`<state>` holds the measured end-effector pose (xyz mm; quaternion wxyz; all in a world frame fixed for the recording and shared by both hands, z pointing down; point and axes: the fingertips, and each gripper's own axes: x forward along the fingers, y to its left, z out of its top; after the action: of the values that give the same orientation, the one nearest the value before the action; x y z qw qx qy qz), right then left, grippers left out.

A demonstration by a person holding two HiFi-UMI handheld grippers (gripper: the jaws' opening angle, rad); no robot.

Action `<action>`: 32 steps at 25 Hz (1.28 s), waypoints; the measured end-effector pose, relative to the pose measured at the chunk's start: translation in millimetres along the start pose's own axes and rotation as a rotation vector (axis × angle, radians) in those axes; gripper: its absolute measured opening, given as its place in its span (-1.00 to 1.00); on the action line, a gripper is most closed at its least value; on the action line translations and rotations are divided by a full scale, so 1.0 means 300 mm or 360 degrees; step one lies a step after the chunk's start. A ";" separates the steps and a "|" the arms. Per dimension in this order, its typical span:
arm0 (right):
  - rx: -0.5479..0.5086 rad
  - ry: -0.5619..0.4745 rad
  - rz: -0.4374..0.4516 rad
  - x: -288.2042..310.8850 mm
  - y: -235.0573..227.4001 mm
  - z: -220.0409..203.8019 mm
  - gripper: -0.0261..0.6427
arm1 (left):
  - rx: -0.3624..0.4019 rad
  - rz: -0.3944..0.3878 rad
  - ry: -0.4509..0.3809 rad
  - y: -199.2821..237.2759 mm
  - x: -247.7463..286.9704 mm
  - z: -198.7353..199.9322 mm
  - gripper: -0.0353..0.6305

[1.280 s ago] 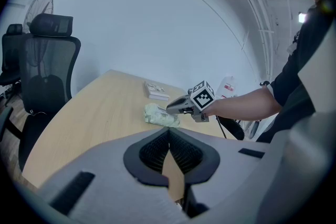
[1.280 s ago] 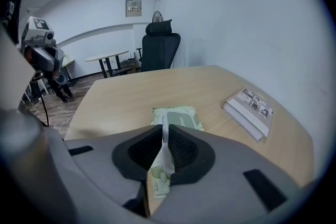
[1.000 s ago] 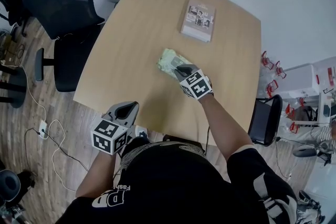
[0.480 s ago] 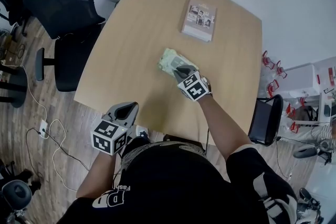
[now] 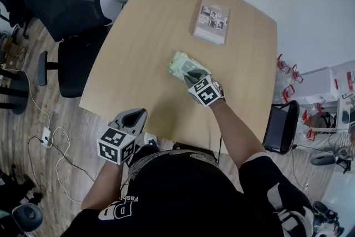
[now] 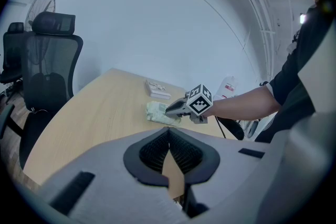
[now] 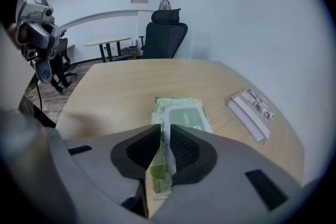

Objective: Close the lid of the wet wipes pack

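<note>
Wet wipes pack lay flat near the middle of the table with its white lid on top. The right claw sat over the pack's near end, pressed almost together on a thin white edge of that lid. The biggest risk, as I judged it, was the whole soft pack sliding or lifting off the table, since nothing steadied it: the left claw hung pressed together and empty at the near table edge, well apart from the pack. A lesser risk was the lid bending or springing back up if it was let go before being pushed down flat, and the least was the thin edge slipping out of the pinch. Around the table, a black office chair stood off its left corner and a smaller dark chair at its right side, both clear of the work. A booklet lay farther along the table, well apart from the pack, and nothing stood between either claw and the pack.
</note>
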<state>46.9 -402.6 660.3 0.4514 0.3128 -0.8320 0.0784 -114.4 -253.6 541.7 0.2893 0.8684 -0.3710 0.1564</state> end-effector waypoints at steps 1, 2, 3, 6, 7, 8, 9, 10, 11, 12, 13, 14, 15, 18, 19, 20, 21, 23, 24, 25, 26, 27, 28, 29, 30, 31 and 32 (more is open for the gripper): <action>0.0008 -0.0003 0.0000 0.001 -0.001 0.000 -0.74 | 0.0000 -0.0001 -0.0002 0.001 0.000 -0.001 -0.84; 0.0014 -0.0005 0.0001 0.001 -0.001 0.001 -0.74 | 0.0000 -0.0002 -0.0003 0.001 -0.001 -0.002 -0.84; 0.0021 0.0000 0.0003 -0.002 0.001 0.001 -0.74 | -0.0001 -0.0003 -0.0005 0.003 -0.002 -0.002 -0.84; 0.0037 0.0004 -0.0007 -0.001 -0.001 -0.002 -0.74 | -0.0003 -0.0001 -0.0012 0.007 -0.011 -0.002 -0.84; 0.0053 -0.0004 -0.0012 0.001 -0.002 -0.003 -0.74 | -0.0003 0.0000 -0.0014 0.008 -0.014 -0.001 -0.84; 0.0072 -0.0015 -0.0014 0.002 -0.002 -0.003 -0.74 | -0.0002 0.0000 -0.0016 0.008 -0.018 -0.001 -0.84; 0.0094 -0.0024 -0.0016 0.001 -0.001 -0.001 -0.74 | 0.0000 -0.0002 -0.0017 0.008 -0.021 -0.001 -0.84; 0.0118 -0.0029 -0.0017 0.001 -0.001 -0.001 -0.74 | 0.0003 -0.0005 -0.0018 0.007 -0.023 -0.002 -0.84; 0.0143 -0.0028 -0.0016 -0.001 -0.002 -0.001 -0.74 | 0.0006 -0.0010 -0.0016 0.005 -0.024 -0.004 -0.84; 0.0168 -0.0025 -0.0015 -0.003 -0.003 -0.001 -0.74 | 0.0011 -0.0018 -0.0014 0.002 -0.024 -0.005 -0.84; 0.0190 -0.0024 -0.0015 -0.007 -0.005 0.001 -0.74 | 0.0019 -0.0026 -0.0012 -0.001 -0.023 -0.005 -0.84; 0.0209 -0.0030 -0.0019 -0.015 -0.007 0.005 -0.74 | 0.0028 -0.0036 -0.0012 -0.004 -0.022 -0.003 -0.84; 0.0223 -0.0045 -0.0027 -0.028 -0.007 0.011 -0.76 | 0.0037 -0.0046 -0.0013 -0.008 -0.021 0.000 -0.84; 0.0245 -0.0112 -0.0063 -0.079 0.002 0.027 -0.80 | 0.0064 -0.0074 -0.0025 -0.024 -0.022 0.008 -0.84; 0.0255 -0.0136 -0.0074 -0.098 0.008 0.031 -0.81 | 0.0072 -0.0084 -0.0028 -0.030 -0.022 0.010 -0.84; 0.0271 -0.0161 -0.0085 -0.119 0.014 0.034 -0.84 | 0.0081 -0.0095 -0.0030 -0.036 -0.022 0.011 -0.84; 0.0292 -0.0187 -0.0095 -0.142 0.021 0.037 -0.86 | 0.0091 -0.0106 -0.0031 -0.043 -0.022 0.012 -0.84; 0.0342 -0.0241 -0.0119 -0.192 0.040 0.042 -0.89 | 0.0113 -0.0133 -0.0031 -0.061 -0.023 0.012 -0.84; 0.0367 -0.0268 -0.0130 -0.218 0.051 0.043 -0.90 | 0.0126 -0.0148 -0.0030 -0.071 -0.023 0.011 -0.84; 0.0391 -0.0296 -0.0139 -0.243 0.065 0.046 -0.90 | 0.0141 -0.0164 -0.0029 -0.081 -0.023 0.012 -0.84; 0.0417 -0.0326 -0.0144 -0.269 0.080 0.049 -0.91 | 0.0158 -0.0181 -0.0029 -0.091 -0.024 0.013 -0.84; 0.0446 -0.0360 -0.0144 -0.296 0.099 0.053 -0.91 | 0.0175 -0.0199 -0.0031 -0.102 -0.026 0.016 -0.84; 0.0478 -0.0395 -0.0141 -0.324 0.119 0.057 -0.91 | 0.0193 -0.0218 -0.0035 -0.114 -0.028 0.022 -0.84; 0.0513 -0.0431 -0.0136 -0.353 0.141 0.060 -0.91 | 0.0213 -0.0237 -0.0041 -0.127 -0.030 0.029 -0.84; 0.0550 -0.0464 -0.0130 -0.383 0.165 0.061 -0.91 | 0.0232 -0.0255 -0.0047 -0.140 -0.032 0.037 -0.84; 0.0590 -0.0495 -0.0122 -0.412 0.191 0.059 -0.91 | 0.0249 -0.0273 -0.0051 -0.154 -0.034 0.043 -0.84; 0.0632 -0.0524 -0.0113 -0.440 0.220 0.055 -0.91 | 0.0264 -0.0290 -0.0054 -0.168 -0.035 0.047 -0.84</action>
<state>48.8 -297.8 555.0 0.2421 0.4328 -0.8511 0.1723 -83.7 -228.5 506.0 0.2231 0.9220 -0.2811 0.1450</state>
